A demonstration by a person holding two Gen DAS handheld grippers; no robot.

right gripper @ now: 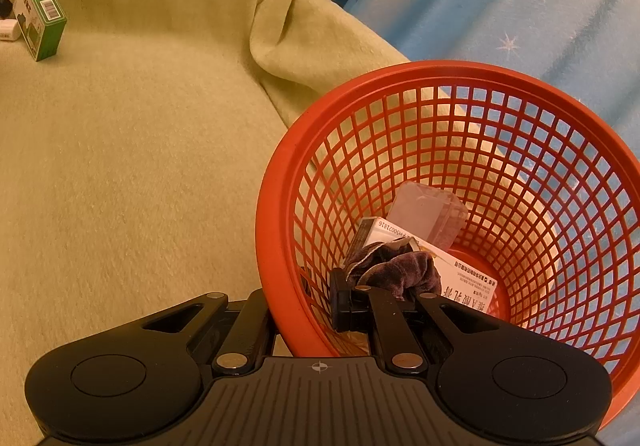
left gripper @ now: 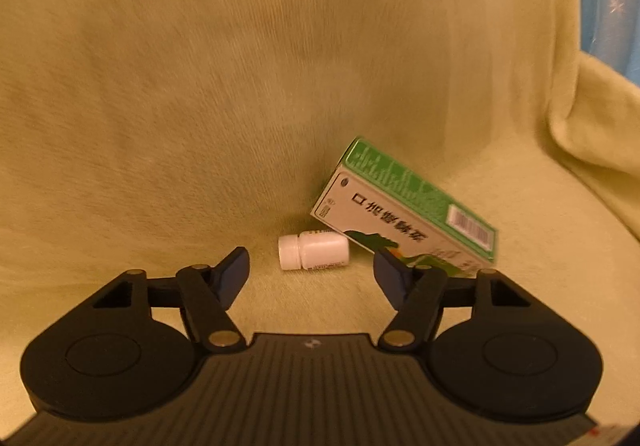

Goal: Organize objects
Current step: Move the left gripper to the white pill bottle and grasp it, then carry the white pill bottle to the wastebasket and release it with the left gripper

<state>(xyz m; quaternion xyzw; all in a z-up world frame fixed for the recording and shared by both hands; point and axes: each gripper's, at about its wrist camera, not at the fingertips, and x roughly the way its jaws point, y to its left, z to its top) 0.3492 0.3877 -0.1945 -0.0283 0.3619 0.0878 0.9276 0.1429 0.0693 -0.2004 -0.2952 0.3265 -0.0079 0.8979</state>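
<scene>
A small white bottle (left gripper: pixel 314 252) lies on its side on the yellow-green blanket (left gripper: pixel 240 85). A green and white box (left gripper: pixel 404 205) leans tilted just to its right. My left gripper (left gripper: pixel 310 264) is open, and the bottle lies just beyond the gap between its fingertips, untouched. The right finger (left gripper: pixel 390 274) overlaps the box's lower corner in the picture. In the right wrist view my right gripper (right gripper: pixel 348 306) is shut on the near wall of the red mesh basket (right gripper: pixel 280 173). The box (right gripper: pixel 40 13) and bottle (right gripper: pixel 8 30) show far off at the upper left.
Inside the basket lie a white printed box (right gripper: pixel 460 270), a dark purple cloth piece (right gripper: pixel 400 270) and a clear plastic item (right gripper: pixel 428 213). A blue star-patterned fabric (right gripper: pixel 500 5) hangs behind. The blanket rises in a fold (right gripper: pixel 288 37) beside the basket.
</scene>
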